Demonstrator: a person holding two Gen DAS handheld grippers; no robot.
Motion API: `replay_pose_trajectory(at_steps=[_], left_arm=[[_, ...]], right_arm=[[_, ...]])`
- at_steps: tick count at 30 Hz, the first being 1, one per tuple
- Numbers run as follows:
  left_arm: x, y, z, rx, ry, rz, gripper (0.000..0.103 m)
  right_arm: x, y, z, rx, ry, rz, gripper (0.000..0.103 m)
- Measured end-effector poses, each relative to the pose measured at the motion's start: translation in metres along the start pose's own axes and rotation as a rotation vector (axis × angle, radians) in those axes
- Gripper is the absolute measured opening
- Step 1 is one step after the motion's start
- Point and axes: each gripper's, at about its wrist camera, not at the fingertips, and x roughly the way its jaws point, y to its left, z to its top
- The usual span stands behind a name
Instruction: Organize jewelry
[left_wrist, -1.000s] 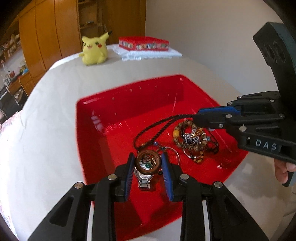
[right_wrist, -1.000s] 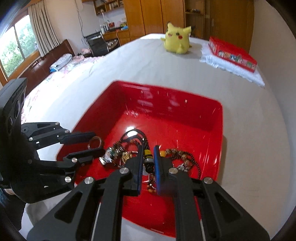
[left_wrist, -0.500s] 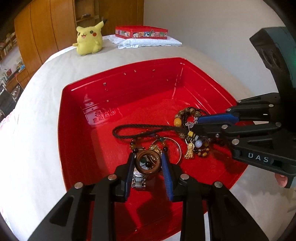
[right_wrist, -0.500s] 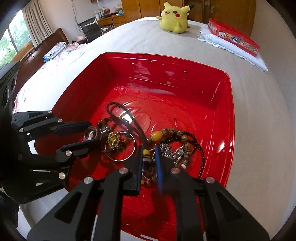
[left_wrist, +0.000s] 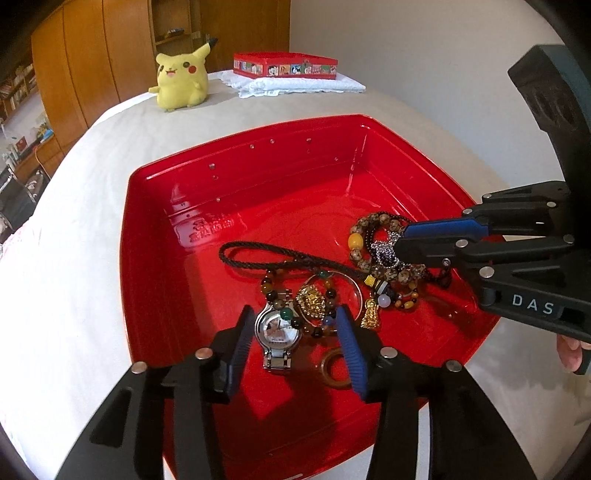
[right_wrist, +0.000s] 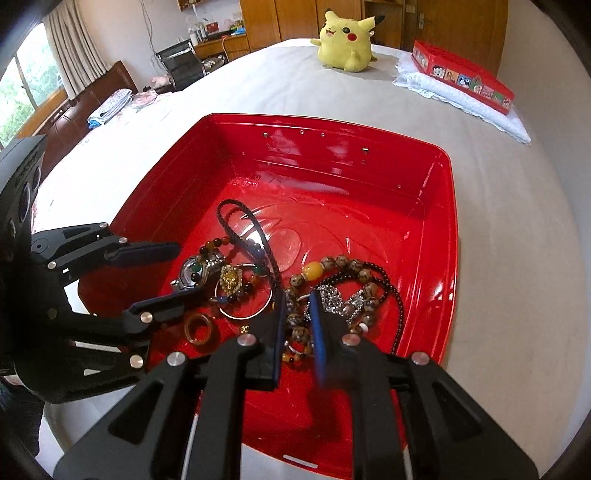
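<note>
A red tray on the bed holds a jewelry pile. My left gripper is open, low over a silver watch and a gold charm bracelet; a brown ring lies loose on the tray floor beside its right finger. A dark cord necklace runs across the floor. My right gripper is slightly open around a speckled bead bracelet, resting on the tray.
A yellow Pikachu plush and a red box on white cloth sit at the bed's far end. Wooden wardrobes stand behind. A chair and window are at the left.
My left gripper has opened and dropped the brown ring and watch onto the tray floor. My right gripper has lowered the beads and loosened its hold. Both moved down into the tray.
</note>
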Motion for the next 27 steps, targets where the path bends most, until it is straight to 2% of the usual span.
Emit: replay_pose_trajectory(at_steps=[1, 2, 3, 5, 9, 12, 16, 19, 23, 25, 27], left_arm=[[-0.001, -0.001, 0.000, 0.001, -0.004, 0.002, 0.051], [-0.003, -0.002, -0.001, 0.001, -0.012, 0.014, 0.060], [-0.006, -0.002, -0.001, -0.001, -0.023, 0.028, 0.073], [-0.014, 0.000, -0.003, -0.010, -0.050, 0.042, 0.080], [-0.031, 0.009, -0.009, -0.044, -0.079, 0.043, 0.081], [-0.048, 0.013, -0.016, -0.066, -0.109, 0.059, 0.086], [-0.077, 0.015, -0.032, -0.101, -0.157, 0.089, 0.093], [-0.102, 0.015, -0.050, -0.124, -0.189, 0.131, 0.099], [-0.125, 0.009, -0.078, -0.159, -0.174, 0.269, 0.099], [-0.134, 0.007, -0.089, -0.172, -0.165, 0.280, 0.099], [-0.149, -0.001, -0.100, -0.183, -0.174, 0.284, 0.099]], right_arm=[[0.000, -0.001, -0.001, 0.003, 0.000, 0.002, 0.014], [0.000, -0.001, -0.001, 0.005, -0.003, 0.001, 0.014], [-0.001, -0.001, -0.002, 0.006, -0.004, 0.001, 0.017], [-0.004, -0.003, -0.004, 0.013, -0.013, -0.002, 0.023], [-0.015, -0.004, -0.009, 0.030, -0.049, -0.021, 0.052], [-0.028, -0.004, -0.012, 0.045, -0.079, -0.026, 0.061], [-0.055, 0.002, -0.025, 0.066, -0.139, -0.066, 0.092], [-0.075, 0.006, -0.038, 0.072, -0.174, -0.128, 0.100], [-0.100, 0.019, -0.066, 0.093, -0.209, -0.316, 0.100], [-0.104, 0.024, -0.078, 0.109, -0.173, -0.366, 0.100], [-0.107, 0.030, -0.092, 0.103, -0.125, -0.363, 0.100]])
